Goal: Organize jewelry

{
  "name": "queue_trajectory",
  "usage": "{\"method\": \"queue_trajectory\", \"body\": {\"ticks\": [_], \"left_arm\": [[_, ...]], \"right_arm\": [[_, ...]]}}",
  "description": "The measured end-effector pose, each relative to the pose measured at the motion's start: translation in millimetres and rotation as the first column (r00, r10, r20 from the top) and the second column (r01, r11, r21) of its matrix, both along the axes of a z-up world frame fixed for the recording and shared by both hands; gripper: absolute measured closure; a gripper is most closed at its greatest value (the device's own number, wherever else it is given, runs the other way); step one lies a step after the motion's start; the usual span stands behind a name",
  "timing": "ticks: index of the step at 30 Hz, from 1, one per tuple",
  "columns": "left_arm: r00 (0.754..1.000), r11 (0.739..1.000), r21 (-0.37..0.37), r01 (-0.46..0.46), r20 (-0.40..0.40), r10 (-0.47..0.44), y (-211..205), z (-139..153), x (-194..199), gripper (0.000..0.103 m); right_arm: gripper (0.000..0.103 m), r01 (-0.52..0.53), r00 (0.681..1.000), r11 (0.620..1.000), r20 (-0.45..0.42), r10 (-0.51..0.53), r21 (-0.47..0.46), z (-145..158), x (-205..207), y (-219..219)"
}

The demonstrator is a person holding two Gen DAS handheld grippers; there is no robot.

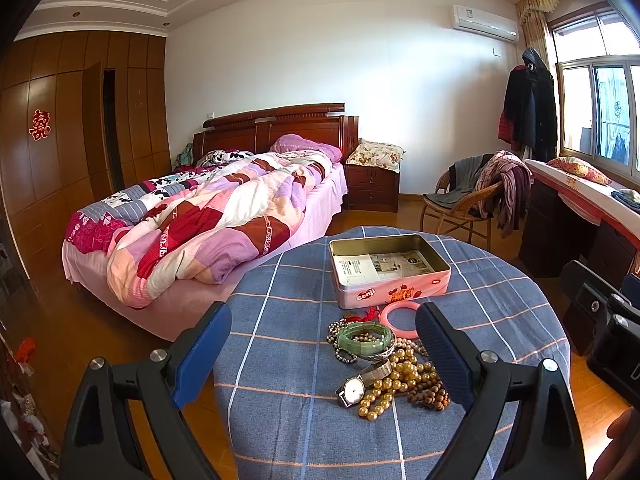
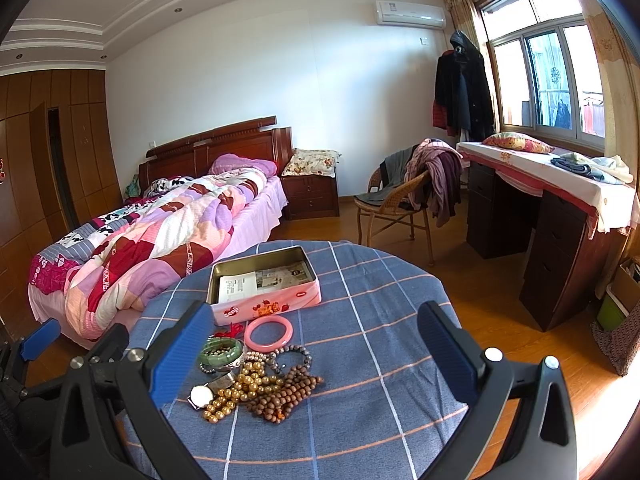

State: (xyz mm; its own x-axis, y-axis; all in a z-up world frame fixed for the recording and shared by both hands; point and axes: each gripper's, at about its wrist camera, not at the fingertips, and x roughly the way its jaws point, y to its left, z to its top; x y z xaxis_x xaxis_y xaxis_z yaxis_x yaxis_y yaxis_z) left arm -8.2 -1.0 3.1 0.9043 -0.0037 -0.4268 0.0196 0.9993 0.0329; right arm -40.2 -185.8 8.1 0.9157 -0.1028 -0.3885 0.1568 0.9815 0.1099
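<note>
While both tongs hover spread wide and empty | left gripper [image 1: 323, 354], right gripper [image 2: 316, 350] | jewelry heaped on checked tablecloth [image 2: 380, 300] before open tin [image 2: 266, 280] | pink bangle [image 2: 269, 333] — rigid, slick, likely light: pinch across rim | bead strands [image 2: 280, 394] limp — lift mid-loop

On the table I count one open tin [image 1: 390, 270], one pink bangle [image 2: 268, 333], one green bracelet [image 2: 222, 354] and one wristwatch [image 2: 201, 396]. I also see several bead strands [image 2: 276, 394], too tangled to count.
</note>
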Motion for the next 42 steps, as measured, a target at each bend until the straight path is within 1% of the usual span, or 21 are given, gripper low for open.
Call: {"method": "queue_trajectory", "body": {"ticks": [31,42], "left_arm": [[1.0,1.0,0.0,-0.001,0.001,0.001,-1.9,0.1,-0.6,0.01],[1.0,1.0,0.008,0.005,-0.017,-0.004,-3.3,-4.9,3.8,0.01]], "right_arm": [[0.0,0.006,1.0,1.0,-0.02,-0.006,0.004,-0.2,2.4,0.2],[0.0,0.025,0.998,1.0,-0.065,-0.025,-0.002,-9.3,13.0,-3.3]]}}
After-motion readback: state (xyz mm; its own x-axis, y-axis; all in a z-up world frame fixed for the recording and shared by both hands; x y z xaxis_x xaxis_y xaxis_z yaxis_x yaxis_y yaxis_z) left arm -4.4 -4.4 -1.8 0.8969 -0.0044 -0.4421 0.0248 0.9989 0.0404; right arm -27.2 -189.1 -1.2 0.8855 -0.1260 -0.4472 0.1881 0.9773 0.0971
